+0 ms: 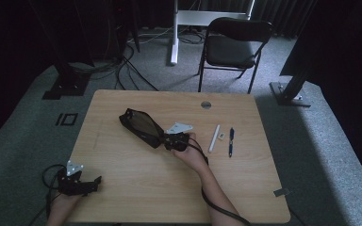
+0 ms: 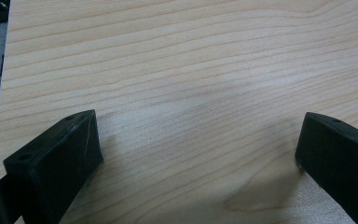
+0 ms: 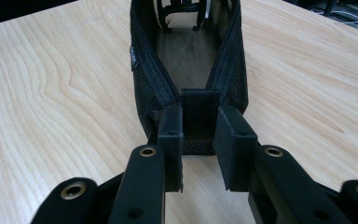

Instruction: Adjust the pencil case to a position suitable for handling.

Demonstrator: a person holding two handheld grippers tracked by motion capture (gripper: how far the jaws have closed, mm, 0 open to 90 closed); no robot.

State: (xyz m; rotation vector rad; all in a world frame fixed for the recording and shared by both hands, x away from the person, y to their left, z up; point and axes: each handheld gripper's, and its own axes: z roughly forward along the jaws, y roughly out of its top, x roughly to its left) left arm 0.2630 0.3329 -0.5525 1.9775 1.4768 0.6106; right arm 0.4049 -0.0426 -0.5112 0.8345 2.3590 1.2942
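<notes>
On the wooden table (image 1: 136, 188), the right gripper (image 3: 198, 140) pinches the open black pouch (image 3: 186, 56) by its end, still empty, with pens (image 1: 231, 141) waiting beside it and the left gripper (image 1: 92, 183) spread idle.

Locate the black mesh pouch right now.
In the high view the black mesh pouch lies open near the middle of the table, left of the white pen and blue pen; the right gripper clamps its near end.

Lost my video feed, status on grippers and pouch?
Right gripper shut on black mesh pouch end tab. Left gripper open, idle at table edge. Pens beside, not blocking.
</notes>
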